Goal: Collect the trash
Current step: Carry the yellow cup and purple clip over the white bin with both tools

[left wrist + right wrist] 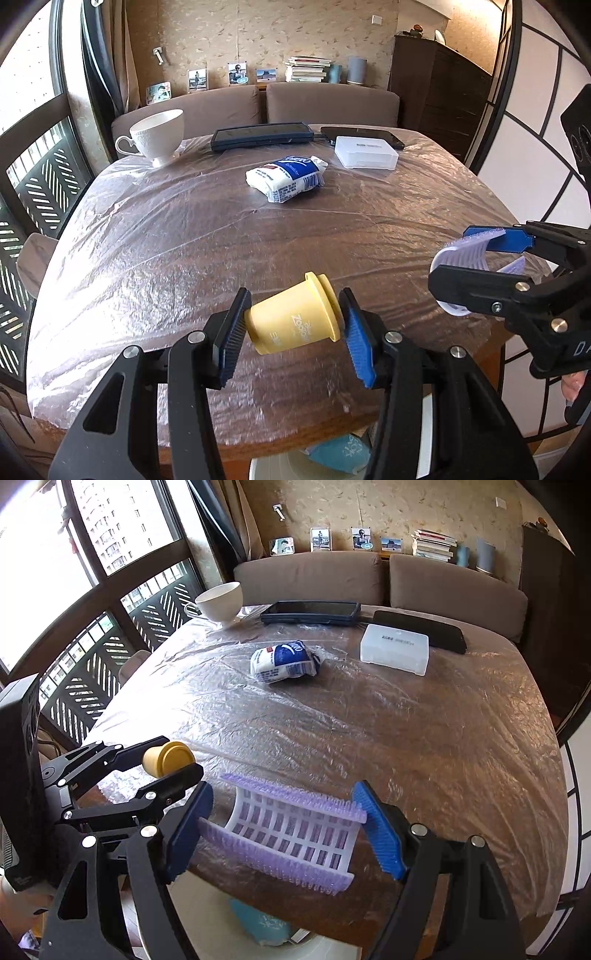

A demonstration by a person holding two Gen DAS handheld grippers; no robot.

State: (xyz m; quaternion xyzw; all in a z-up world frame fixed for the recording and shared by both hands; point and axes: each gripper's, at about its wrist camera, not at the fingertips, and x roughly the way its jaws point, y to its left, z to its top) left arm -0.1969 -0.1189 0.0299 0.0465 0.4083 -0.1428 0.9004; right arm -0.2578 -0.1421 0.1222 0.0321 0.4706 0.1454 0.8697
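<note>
The left gripper [293, 328] pinches a small yellow plastic cup [295, 319] between its blue ribbed pads, above the near edge of the table [184, 266]. The cup lies on its side, long axis across the jaws, flanged rim toward the right pad; pale lettering on its wall is blurred.

The right gripper [286, 830] pinches a curved white plastic grid piece [291, 830] edged with purple bristle strips, above the near edge; its long axis runs between the pads.

A crumpled white-and-blue wrapper [286, 177] with unreadable print lies mid-table on crinkled clear film. Toward the far edge stand a white cup [159, 134], a dark tablet [262, 136] and a white box [365, 152].
</note>
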